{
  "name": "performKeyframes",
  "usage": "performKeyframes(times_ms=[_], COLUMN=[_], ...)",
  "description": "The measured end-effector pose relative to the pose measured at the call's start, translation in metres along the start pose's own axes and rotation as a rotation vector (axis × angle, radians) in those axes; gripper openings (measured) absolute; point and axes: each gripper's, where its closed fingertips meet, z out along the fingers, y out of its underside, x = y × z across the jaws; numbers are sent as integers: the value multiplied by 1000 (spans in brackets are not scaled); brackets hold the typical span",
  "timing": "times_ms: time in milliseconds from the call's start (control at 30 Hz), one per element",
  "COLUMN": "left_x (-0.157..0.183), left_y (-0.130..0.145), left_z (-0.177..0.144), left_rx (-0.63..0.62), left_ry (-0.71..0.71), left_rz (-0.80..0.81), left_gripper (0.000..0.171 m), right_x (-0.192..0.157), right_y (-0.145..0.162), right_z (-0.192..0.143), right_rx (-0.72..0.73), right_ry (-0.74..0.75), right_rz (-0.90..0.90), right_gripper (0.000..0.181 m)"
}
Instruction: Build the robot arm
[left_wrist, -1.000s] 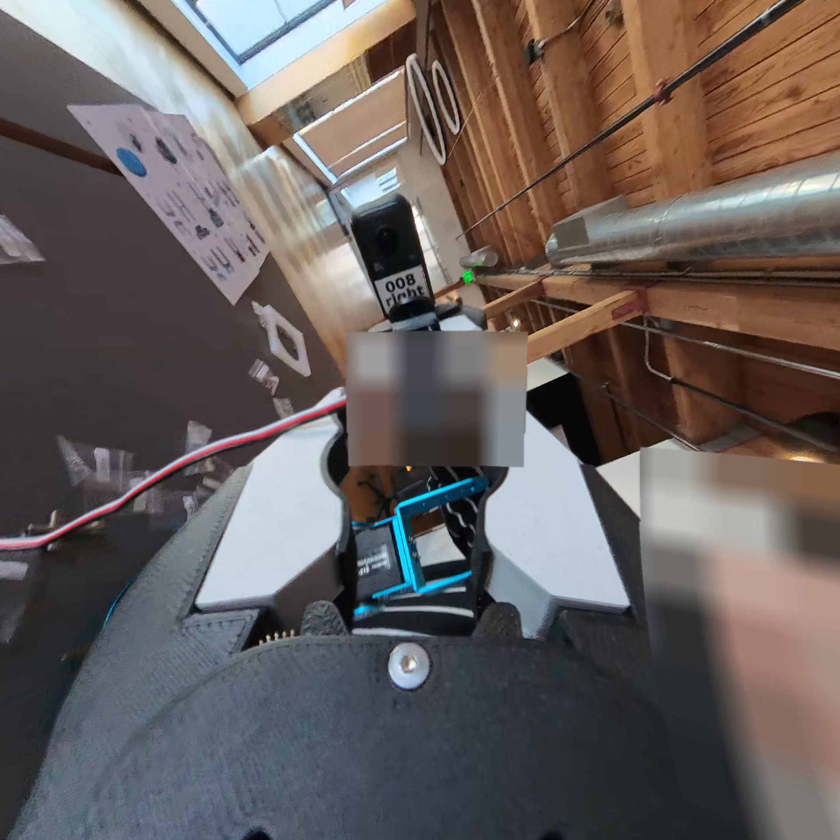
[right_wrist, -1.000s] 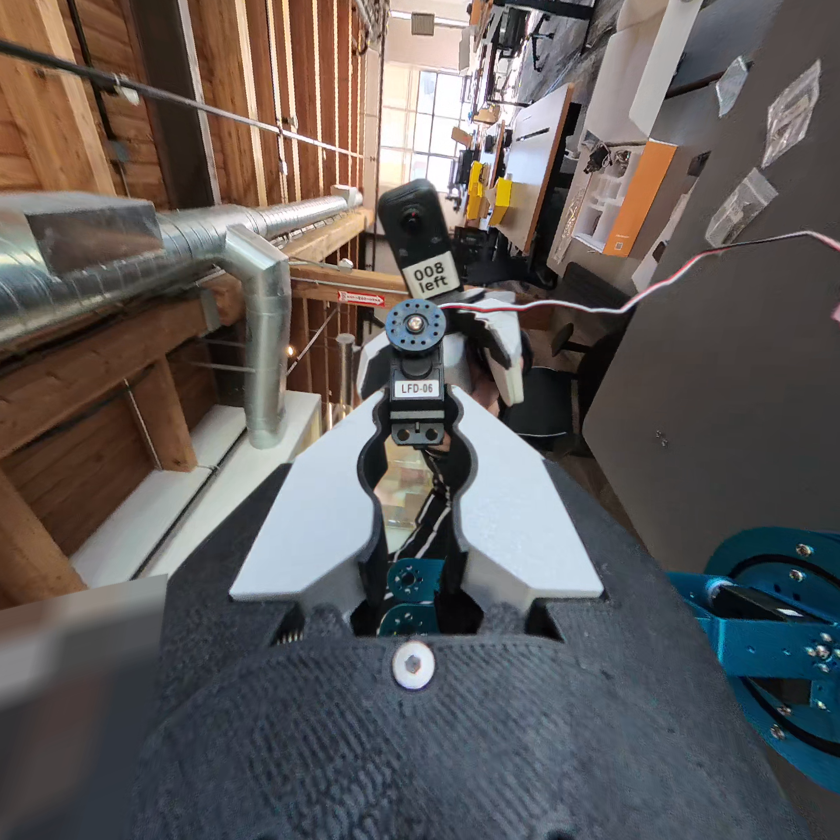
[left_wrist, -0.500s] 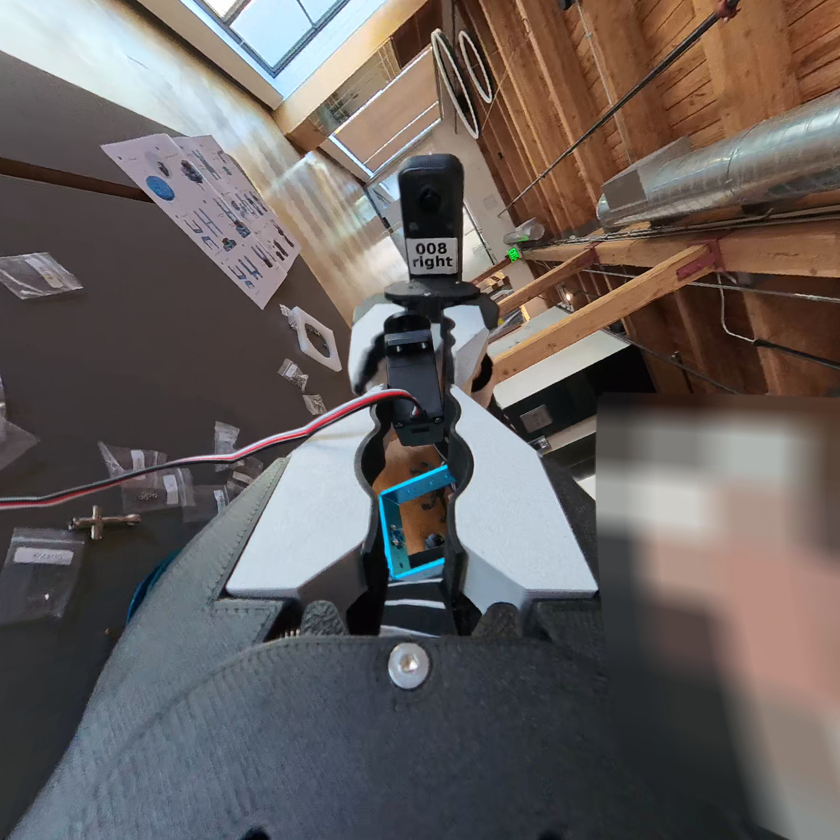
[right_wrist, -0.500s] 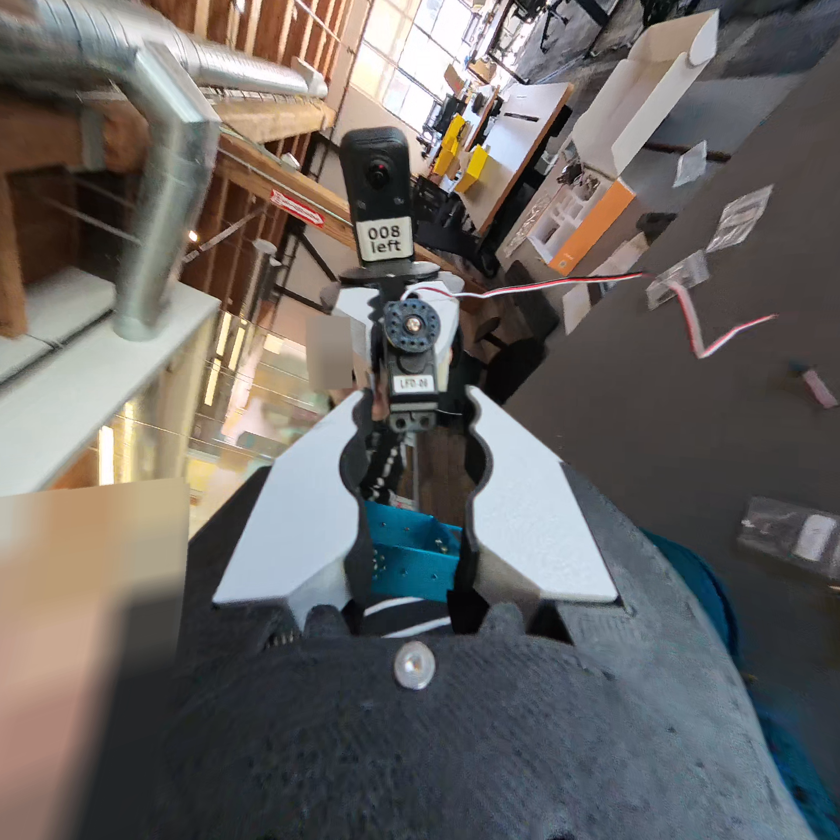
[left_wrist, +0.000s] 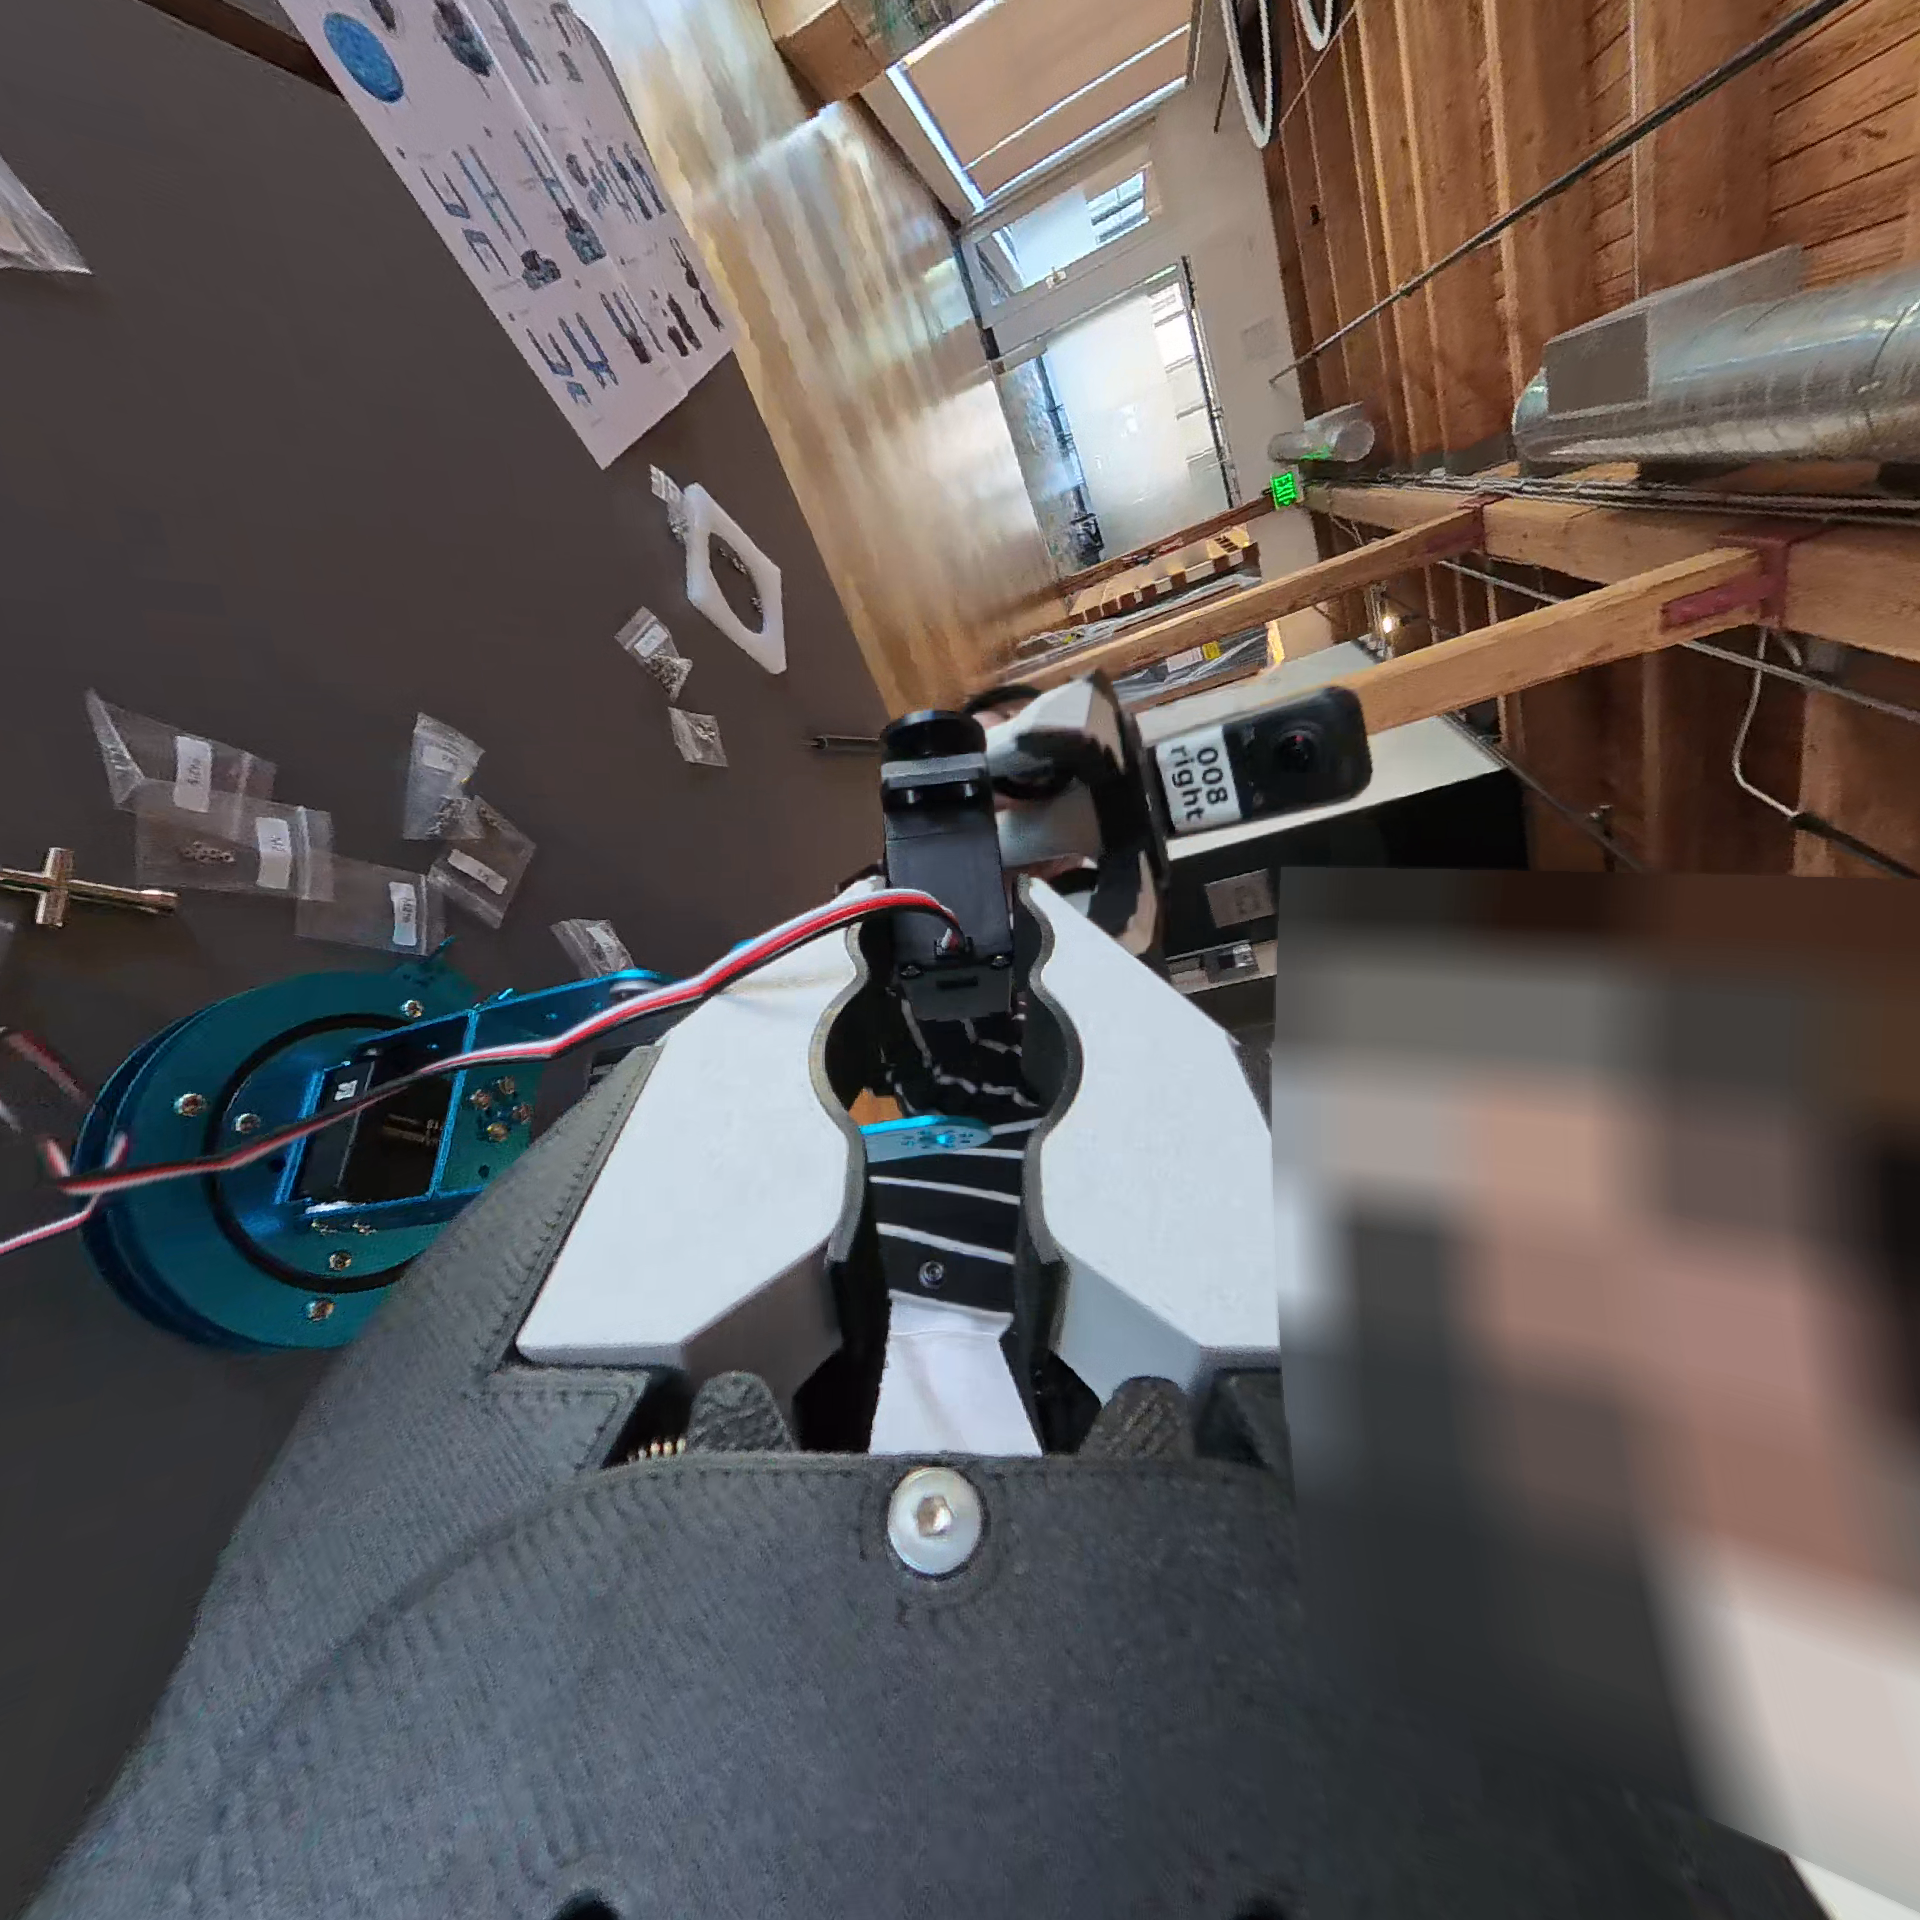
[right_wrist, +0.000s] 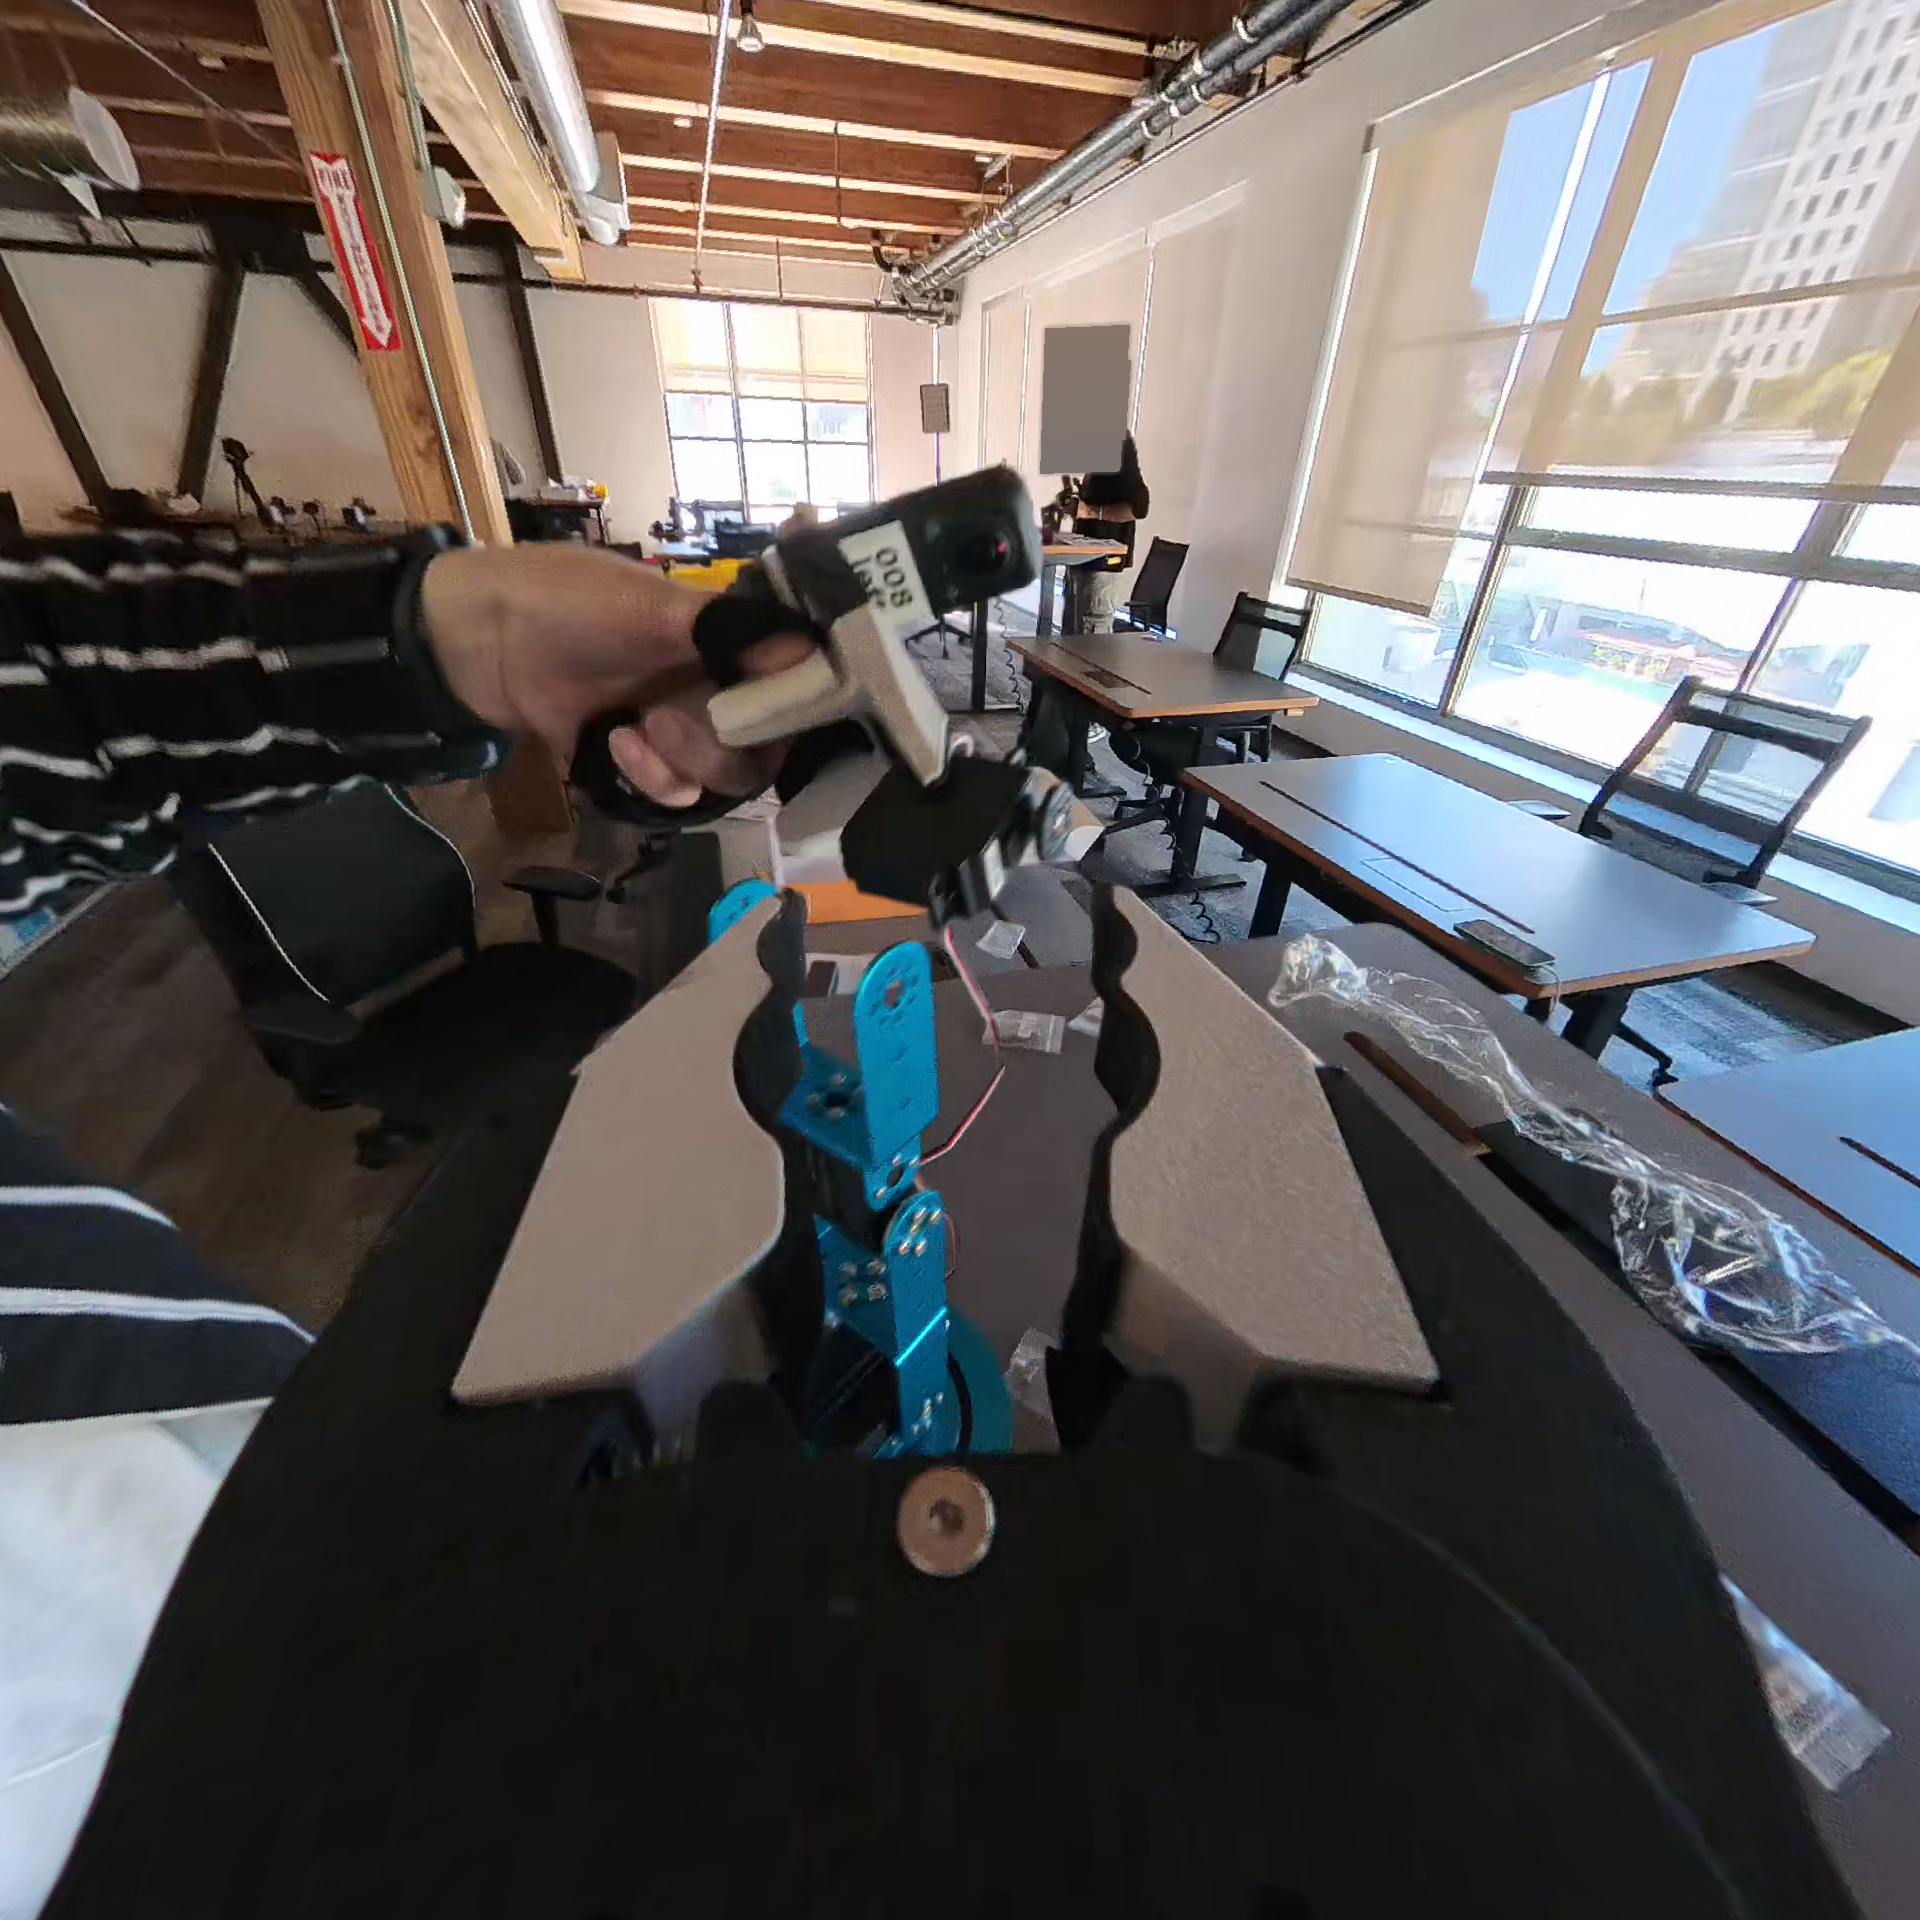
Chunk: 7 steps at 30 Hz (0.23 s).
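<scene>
The left gripper (left_wrist: 945, 904) has its white fingers (left_wrist: 717, 1143) drawn close, clamped at the tips on a black servo (left_wrist: 940, 883). From the right wrist view it is raised and tilted down to the right, gripped by a bare hand (right_wrist: 582, 665) reaching in from the left in a striped sleeve (right_wrist: 208, 665). The right gripper (right_wrist: 940, 914) points forward, level, its jaws spread wide apart with nothing between them.

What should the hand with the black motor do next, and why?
Probably lower the servo a little toward the top of the blue bracket. The left gripper is shut on the servo and holds it in the air above the bracket. The right gripper is open and holds nothing, so it could steady the bracket.
</scene>
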Motion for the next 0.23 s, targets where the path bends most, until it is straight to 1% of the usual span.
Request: performKeyframes(times_ms=[100, 233], left_x=[-3, -8], left_y=[8, 18], left_z=[1, 3], left_rx=[-16, -38], left_ry=[0, 5], left_rz=[-5, -21], left_gripper=[19, 20], right_x=[-11, -21], right_y=[17, 19], right_z=[4, 5], right_rx=[-8, 20], right_ry=[47, 144], right_rz=[-27, -115], right_gripper=[53, 48])
